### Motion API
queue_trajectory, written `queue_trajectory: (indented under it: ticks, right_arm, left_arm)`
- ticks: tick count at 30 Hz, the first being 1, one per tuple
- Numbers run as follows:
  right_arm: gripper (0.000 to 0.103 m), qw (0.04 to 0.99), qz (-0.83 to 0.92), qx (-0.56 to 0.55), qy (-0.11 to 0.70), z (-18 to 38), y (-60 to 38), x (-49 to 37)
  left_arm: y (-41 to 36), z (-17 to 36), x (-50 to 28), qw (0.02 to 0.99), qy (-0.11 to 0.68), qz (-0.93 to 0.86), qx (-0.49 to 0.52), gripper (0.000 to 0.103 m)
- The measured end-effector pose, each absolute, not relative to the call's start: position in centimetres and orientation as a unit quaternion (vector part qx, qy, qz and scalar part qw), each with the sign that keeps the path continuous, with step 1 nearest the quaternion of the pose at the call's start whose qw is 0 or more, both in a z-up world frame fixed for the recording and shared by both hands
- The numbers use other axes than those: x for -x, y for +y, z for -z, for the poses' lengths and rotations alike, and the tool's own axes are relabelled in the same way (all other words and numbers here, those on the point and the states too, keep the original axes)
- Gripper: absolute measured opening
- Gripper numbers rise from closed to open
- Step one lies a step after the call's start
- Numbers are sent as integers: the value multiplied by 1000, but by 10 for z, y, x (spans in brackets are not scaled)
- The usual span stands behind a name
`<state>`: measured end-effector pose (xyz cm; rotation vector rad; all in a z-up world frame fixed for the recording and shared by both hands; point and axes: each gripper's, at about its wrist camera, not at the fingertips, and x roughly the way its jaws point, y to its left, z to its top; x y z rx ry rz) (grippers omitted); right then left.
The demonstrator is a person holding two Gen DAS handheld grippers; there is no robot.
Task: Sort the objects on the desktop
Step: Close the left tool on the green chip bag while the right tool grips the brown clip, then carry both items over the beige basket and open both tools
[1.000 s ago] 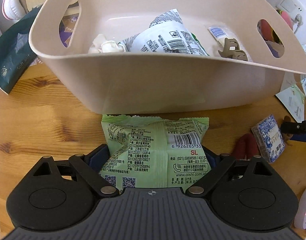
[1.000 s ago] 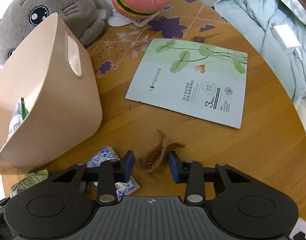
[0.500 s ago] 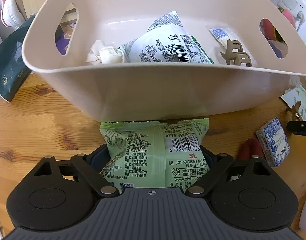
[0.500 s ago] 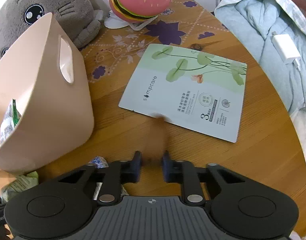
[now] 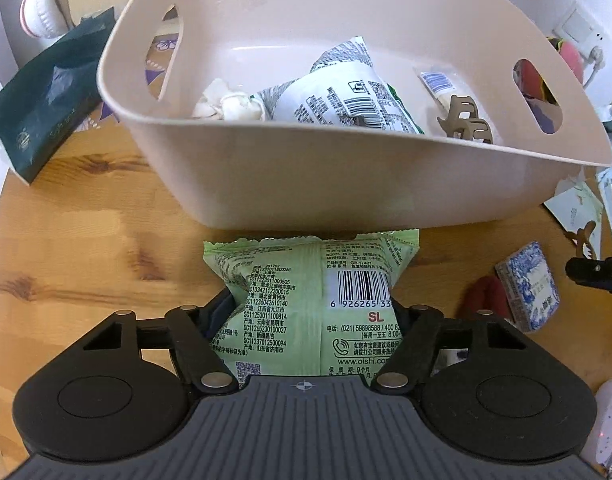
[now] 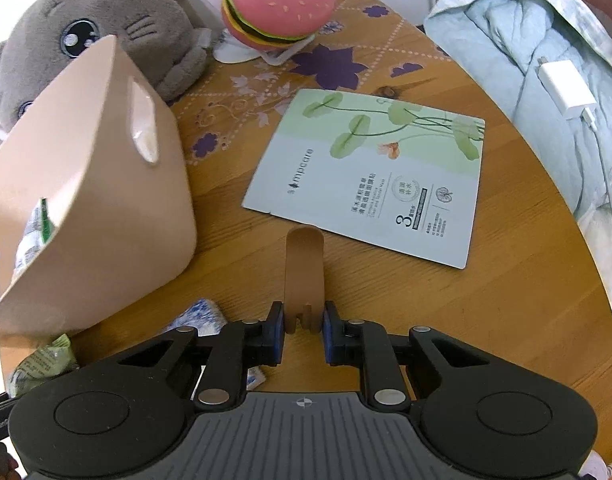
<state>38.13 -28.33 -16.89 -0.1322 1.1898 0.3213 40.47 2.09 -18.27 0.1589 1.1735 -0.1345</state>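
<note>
My left gripper [image 5: 309, 316] is shut on a green snack bag [image 5: 313, 300] and holds it just in front of the beige basket [image 5: 345, 184]. The basket holds a white snack bag [image 5: 337, 96], a beige hair claw [image 5: 465, 120], a small tube and crumpled white paper. My right gripper [image 6: 304, 324] is shut on a brown hair claw [image 6: 304, 276], lifted off the table to the right of the basket [image 6: 86, 208]. That claw also shows at the right edge of the left wrist view [image 5: 583, 238].
A face-mask sachet [image 6: 369, 176] lies ahead of the right gripper. A blue-and-white packet [image 5: 527, 286] and a dark red object [image 5: 485, 296] lie right of the basket. A dark green pouch [image 5: 46, 112] lies to its left. A grey plush cat [image 6: 106, 40] and burger toy [image 6: 278, 4] sit behind.
My right gripper closed on the brown hair claw and lifted it off the table. My left gripper rose with the green snack bag, so more of the basket's inside shows.
</note>
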Motion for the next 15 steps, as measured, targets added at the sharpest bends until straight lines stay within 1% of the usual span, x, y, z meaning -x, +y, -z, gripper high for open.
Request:
queue_trajectory:
  ticks: [12,15]
  right_arm:
    - [17,821,-205,72,528,130,-283,-352]
    - [17,824,-219,76,518,120,-284,-343]
  left_arm:
    - [33,150,-393,837,536,82,-70,71]
    - [31,141,-378,841,529,87,-75,71]
